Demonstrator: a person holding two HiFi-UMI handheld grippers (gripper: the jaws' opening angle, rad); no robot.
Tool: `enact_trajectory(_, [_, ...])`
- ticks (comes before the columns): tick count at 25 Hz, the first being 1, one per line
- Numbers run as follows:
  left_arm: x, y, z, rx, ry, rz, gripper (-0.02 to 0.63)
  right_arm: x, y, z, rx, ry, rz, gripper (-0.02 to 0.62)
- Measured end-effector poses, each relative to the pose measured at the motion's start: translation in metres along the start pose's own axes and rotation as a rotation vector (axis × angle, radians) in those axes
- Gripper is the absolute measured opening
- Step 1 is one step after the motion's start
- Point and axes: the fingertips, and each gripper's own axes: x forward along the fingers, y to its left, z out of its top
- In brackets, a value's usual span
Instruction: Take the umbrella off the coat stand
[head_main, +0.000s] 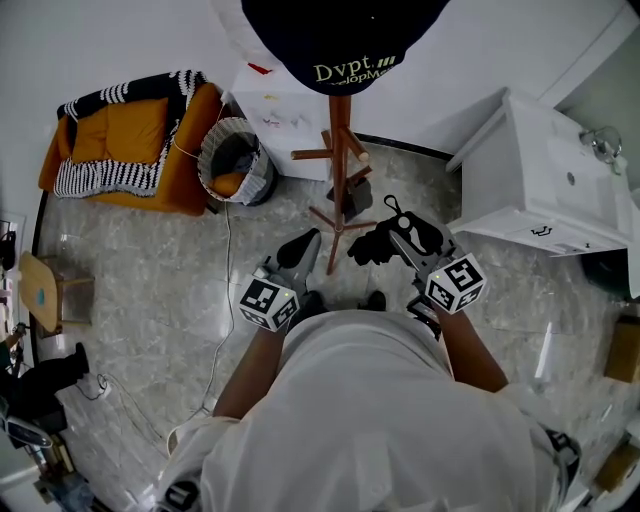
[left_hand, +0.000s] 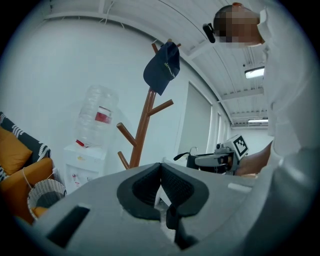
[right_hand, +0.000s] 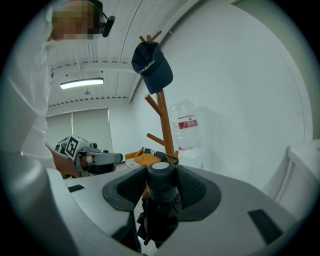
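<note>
The umbrella (head_main: 368, 247), black and folded, is in the right claw (head_main: 398, 236) in the head view. It hangs just beside the trunk of the wooden coat stand (head_main: 340, 150), on its right side, and it touches no peg that I can see. Its thin strap loop stands free, also to the right of the stand. So I judge the main step as done: the umbrella is off the stand. What is left is only to bring it well away from the stand, and perhaps to put it somewhere. A dark cap (head_main: 340, 40) with light letters sits on top of the stand. The left claw (head_main: 305, 243) points toward the stand from the other side, near it but not touching it.

In the left gripper view, the two dark pads of the left claw meet at their tips, so this claw is pressed together and nothing is between them. Behind it rises the stand with the cap on its top peg, and the right claw is to the right of the stand.

In the right gripper view, the right claw stands rather wide and pinches the round handle of the umbrella, with both pads against its sides. The folded cloth hangs down below the pads. The stand is behind the umbrella and apart from it.
</note>
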Motion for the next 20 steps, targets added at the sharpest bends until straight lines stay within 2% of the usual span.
enact_trajectory(13, [0.006, -0.007, 0.0, -0.025, 0.007, -0.049, 0.014, -0.016, -0.012, 0.021, -0.084, -0.005, 0.03, 0.193])
enact_trajectory(20, [0.012, -0.01, 0.002, -0.031, 0.008, -0.082, 0.014, -0.015, -0.013, 0.023, -0.075, -0.004, 0.041, 0.192])
